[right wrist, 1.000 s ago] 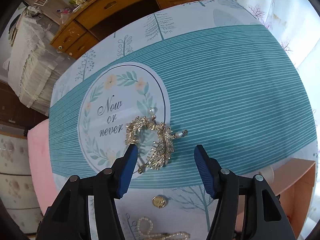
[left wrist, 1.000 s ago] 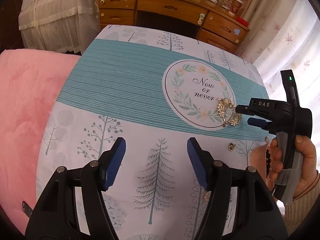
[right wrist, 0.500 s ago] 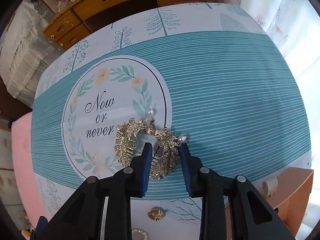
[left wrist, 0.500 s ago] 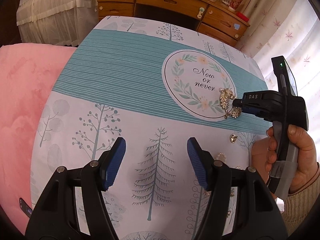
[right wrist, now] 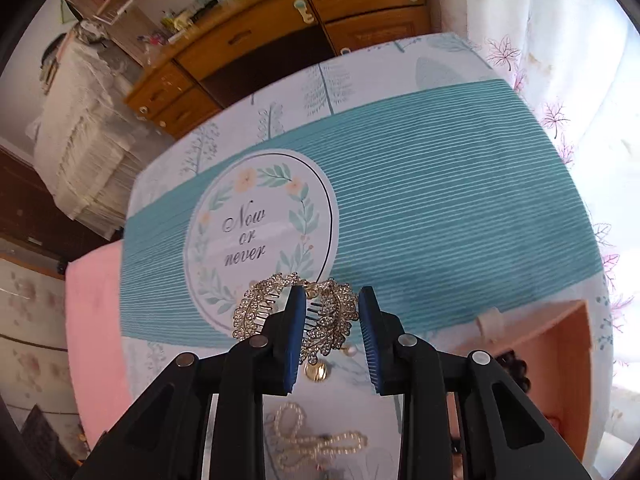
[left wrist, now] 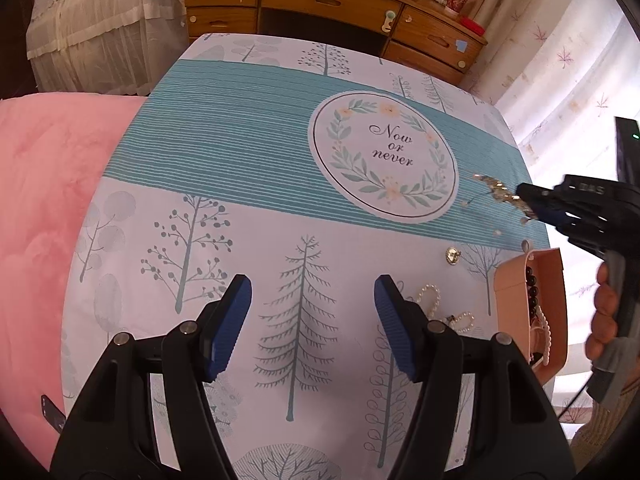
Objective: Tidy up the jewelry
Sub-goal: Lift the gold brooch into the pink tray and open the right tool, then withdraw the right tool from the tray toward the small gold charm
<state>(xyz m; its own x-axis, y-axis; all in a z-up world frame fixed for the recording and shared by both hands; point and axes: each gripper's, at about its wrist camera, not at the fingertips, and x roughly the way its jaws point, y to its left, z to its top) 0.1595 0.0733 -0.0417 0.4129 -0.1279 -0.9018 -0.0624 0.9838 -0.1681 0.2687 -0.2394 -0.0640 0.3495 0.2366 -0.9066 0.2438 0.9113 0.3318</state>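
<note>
The right gripper (right wrist: 330, 336) pinches the gold hair comb (right wrist: 336, 316) by one filigree edge, so it may twist loose above the pink box (right wrist: 576, 344); the left gripper (left wrist: 312, 320) hangs open, empty.

A white cloth (left wrist: 280, 240) printed with grey-blue trees covers the counter, crossed by a teal band of thin white stripes and a white circle with a leafy wreath; the hair comb (right wrist: 320, 316) is gold, the box (left wrist: 556, 312) peach, the necklace (right wrist: 316, 440) pearl-white, the fingers (left wrist: 236, 320) blue-padded
</note>
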